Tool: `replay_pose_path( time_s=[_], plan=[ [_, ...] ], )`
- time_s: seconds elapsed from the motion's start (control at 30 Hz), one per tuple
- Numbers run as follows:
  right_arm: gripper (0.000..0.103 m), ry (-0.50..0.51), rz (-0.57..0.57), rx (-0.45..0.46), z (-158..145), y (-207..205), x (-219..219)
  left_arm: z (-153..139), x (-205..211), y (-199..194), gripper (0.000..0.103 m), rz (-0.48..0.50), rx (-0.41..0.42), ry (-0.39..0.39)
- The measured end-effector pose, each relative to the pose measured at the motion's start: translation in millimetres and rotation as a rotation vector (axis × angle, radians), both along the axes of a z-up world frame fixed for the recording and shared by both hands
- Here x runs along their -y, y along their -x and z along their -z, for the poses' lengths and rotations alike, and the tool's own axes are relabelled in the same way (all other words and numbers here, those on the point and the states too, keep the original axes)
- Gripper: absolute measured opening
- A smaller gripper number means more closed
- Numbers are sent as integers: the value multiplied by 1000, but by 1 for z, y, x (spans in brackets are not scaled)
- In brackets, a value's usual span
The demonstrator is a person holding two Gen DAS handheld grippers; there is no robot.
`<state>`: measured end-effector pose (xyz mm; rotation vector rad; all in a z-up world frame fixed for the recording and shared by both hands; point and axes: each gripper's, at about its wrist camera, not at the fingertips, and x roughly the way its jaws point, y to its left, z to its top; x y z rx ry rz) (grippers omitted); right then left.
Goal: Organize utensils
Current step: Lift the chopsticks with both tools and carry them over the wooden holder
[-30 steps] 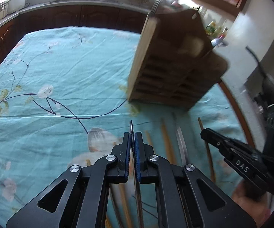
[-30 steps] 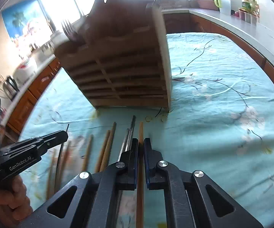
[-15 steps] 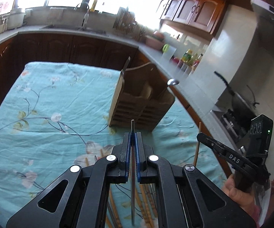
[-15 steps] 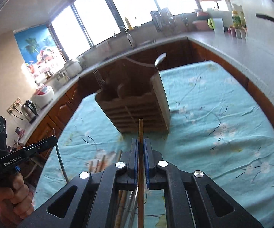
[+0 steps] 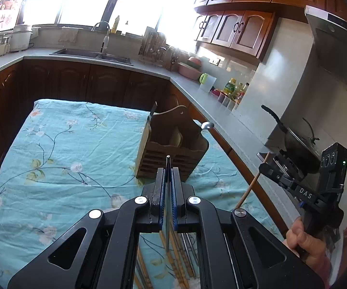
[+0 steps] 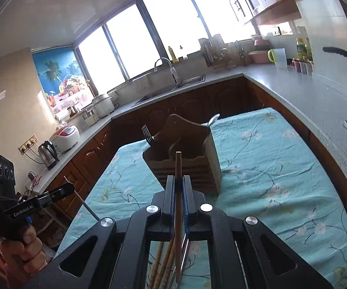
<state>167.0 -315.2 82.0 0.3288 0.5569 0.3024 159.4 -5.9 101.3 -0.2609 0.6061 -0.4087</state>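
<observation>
A thin metal chopstick (image 5: pixel 168 192) is clamped between the closed pads of the left gripper (image 5: pixel 168 168), its tip standing just past the fingertips. A wooden chopstick (image 6: pixel 178 192) is pinched likewise in the closed right gripper (image 6: pixel 178 177), its blunt end reaching well beyond the pads. Both grippers are held above the table, each gripped by a hand (image 5: pixel 303 240) seen at the edge of the other's view. Beneath them, near the table's close edge, more chopsticks (image 6: pixel 163 262), wooden and metal, are left lying side by side on the cloth. A wooden utensil holder (image 6: pixel 188 159) is stood toward the far right part of the table, with a fork (image 6: pixel 147 132) risen from one side and a spoon (image 6: pixel 213 119) from the other. The table is covered by a creased turquoise tablecloth (image 5: pixel 65 159) printed with flowering branches. Around it, dark wood cabinets (image 5: pixel 77 84) are run under a grey countertop (image 6: pixel 305 91), with a sink (image 5: pixel 94 54) set below bright windows and a wok (image 5: pixel 296 144) placed on the stove.
</observation>
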Motion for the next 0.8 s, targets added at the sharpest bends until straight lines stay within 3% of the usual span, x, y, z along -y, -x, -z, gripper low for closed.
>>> replay_pose_path(
  time_s=[0.43,0.8],
  plan=[
    [6,-6,67,84,-27,-22,11,-24,-4,-18,3,-26,64,25],
    [6,-56,153,244,-80,-65,24,-86,-2,-66,3,-97,196,79]
  ],
)
